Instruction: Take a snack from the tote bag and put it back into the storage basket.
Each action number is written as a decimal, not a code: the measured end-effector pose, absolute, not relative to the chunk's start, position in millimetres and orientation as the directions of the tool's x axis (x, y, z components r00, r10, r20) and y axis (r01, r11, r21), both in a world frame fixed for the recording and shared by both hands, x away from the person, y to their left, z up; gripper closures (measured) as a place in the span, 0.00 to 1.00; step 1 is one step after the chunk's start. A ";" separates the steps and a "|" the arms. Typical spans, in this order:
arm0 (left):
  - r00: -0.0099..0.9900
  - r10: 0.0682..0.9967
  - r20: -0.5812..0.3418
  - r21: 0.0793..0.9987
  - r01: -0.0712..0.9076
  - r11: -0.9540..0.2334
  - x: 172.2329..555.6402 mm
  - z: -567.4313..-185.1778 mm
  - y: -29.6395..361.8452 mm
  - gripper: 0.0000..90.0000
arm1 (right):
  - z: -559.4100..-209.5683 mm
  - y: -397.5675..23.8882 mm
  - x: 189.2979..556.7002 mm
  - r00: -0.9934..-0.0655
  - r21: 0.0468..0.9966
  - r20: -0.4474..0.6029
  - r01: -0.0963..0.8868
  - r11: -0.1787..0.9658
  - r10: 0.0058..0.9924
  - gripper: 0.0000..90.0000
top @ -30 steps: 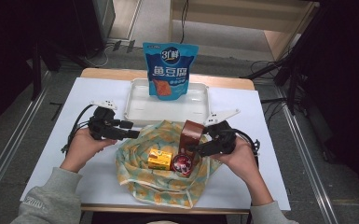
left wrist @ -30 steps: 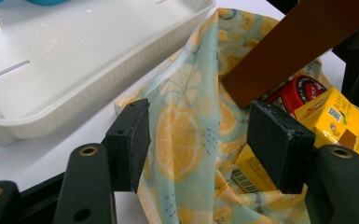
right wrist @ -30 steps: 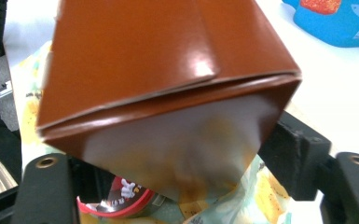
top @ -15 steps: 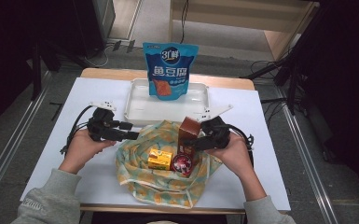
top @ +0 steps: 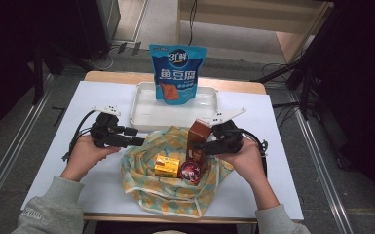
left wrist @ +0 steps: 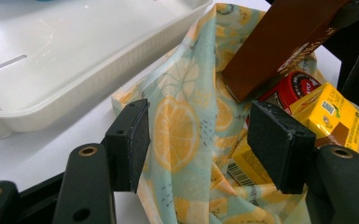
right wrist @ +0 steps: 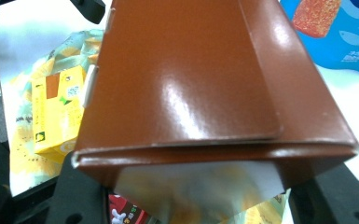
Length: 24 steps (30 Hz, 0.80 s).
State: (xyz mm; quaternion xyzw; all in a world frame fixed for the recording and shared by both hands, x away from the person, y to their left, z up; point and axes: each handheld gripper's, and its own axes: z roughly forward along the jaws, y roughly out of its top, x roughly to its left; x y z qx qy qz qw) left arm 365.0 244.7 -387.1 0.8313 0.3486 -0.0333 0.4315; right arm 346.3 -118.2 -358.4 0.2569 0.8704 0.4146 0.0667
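On the table there are 2 grippers, 1 brown box (top: pixel 198 137), 1 yellow box (top: pixel 167 166), 1 red round tin (top: pixel 191 171), 1 lemon-print cloth (top: pixel 165 195), 1 white tray (top: pixel 146 114) and 1 blue snack bag (top: pixel 178 73).

One camera looks down on the bench (top: pixel 282 146) from above; each tool camera rides close behind its jaws, sharing the brown carton (right wrist: pixel 200 84)
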 end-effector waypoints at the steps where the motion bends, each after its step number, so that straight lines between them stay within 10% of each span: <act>1: 0.754 0.552 -0.356 0.693 0.609 -0.385 364.5 -387.1 244.9 0.43 | -357.3 -119.4 346.1 -0.858 0.756 0.097 0.393 0.524 0.504 0.48; 24: 0.753 0.552 -0.359 0.696 0.610 -0.379 364.1 -387.0 246.8 0.44 | -320.6 -126.6 354.3 -0.857 0.769 0.115 0.397 0.501 0.502 0.49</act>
